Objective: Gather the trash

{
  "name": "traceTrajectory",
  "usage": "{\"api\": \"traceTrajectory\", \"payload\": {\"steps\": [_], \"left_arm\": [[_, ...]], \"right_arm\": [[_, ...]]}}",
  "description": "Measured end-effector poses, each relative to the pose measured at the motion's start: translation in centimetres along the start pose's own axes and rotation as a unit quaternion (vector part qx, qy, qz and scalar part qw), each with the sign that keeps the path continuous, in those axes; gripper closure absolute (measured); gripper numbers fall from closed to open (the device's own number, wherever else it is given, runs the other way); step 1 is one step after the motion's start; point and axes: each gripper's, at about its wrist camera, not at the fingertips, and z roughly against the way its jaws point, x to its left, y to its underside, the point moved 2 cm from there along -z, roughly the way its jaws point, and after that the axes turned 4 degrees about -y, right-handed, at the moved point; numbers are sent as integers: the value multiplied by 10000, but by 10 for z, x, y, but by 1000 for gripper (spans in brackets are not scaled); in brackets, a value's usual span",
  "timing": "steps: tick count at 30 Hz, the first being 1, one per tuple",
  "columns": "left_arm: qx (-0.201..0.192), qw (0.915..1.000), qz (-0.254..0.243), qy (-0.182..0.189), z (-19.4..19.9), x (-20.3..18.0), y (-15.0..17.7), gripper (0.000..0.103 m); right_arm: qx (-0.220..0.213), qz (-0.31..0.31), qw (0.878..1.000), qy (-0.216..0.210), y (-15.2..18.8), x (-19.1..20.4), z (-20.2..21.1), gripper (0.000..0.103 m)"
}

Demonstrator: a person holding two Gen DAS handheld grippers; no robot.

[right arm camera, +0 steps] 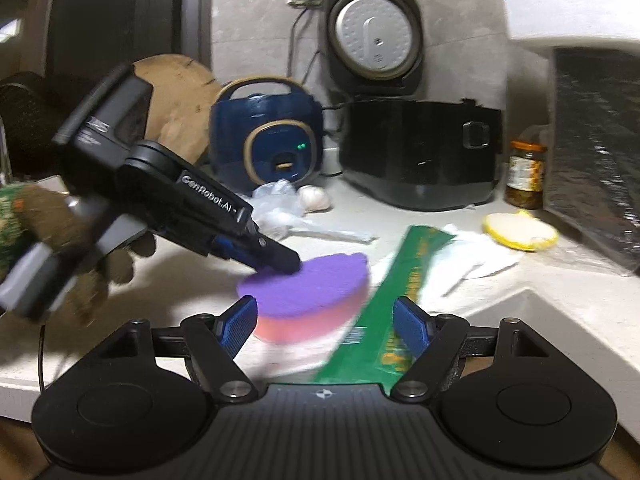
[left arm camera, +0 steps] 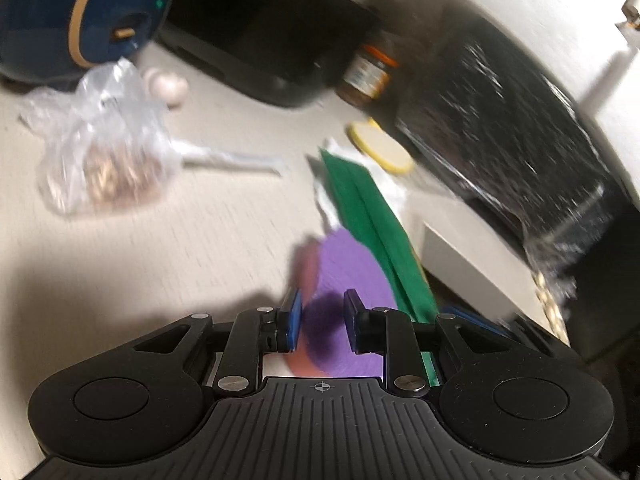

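Nearest, the right gripper [right arm camera: 326,326] stands wide over the green wrapper [right arm camera: 384,312], a light, limp, slippery strip; pinch one flat end. The left gripper [left arm camera: 322,320] narrowly straddles the soft purple sponge [left arm camera: 352,276] mid-tabletop [left arm camera: 140,256].

Matt purple-topped foam sponge [right arm camera: 304,292] on the pale, faintly grained worktop [right arm camera: 180,280], a glossy green plastic wrapper [right arm camera: 384,308] beside it, crinkly clear plastic bag [left arm camera: 100,136] shining, glass jar [right arm camera: 525,174] behind, white tissue paper [right arm camera: 468,260] soft-looking.
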Motion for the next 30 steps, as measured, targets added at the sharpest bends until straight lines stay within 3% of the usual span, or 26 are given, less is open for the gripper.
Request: {"api": "traceTrajectory", "payload": {"steps": [4, 11, 16, 17, 18, 21, 25, 27, 30], "left_arm": [[36, 9999, 54, 131, 13, -1, 9, 76], [-1199, 9913, -100, -537, 51, -1, -5, 76], [-1238, 9891, -316, -730, 48, -11, -5, 76], [-1239, 9888, -372, -740, 46, -15, -5, 76], [-1251, 9887, -395, -732, 46, -17, -6, 76], [-1452, 9864, -392, -670, 50, -25, -10, 76], [-1873, 9798, -380, -589, 51, -42, -17, 76], [-1786, 9815, -405, -559, 41, -55, -22, 76], [-1370, 9869, -592, -613, 12, -79, -29, 76]], "right_arm": [[88, 57, 9999, 41, 2, 12, -19, 22], [-37, -198, 9997, 118, -4, 22, -41, 16], [254, -148, 9986, 449, -1, 27, -60, 17], [292, -222, 9984, 436, 0, 24, -62, 26], [301, -290, 9985, 354, -1, 21, -61, 26], [151, -293, 9993, 178, -5, 16, -48, 27], [-474, -298, 9983, 159, -15, 1, -2, 27], [-728, -362, 9963, 278, -15, -12, 20, 27], [-1043, -328, 9896, 938, -5, -36, 49, 27]]}}
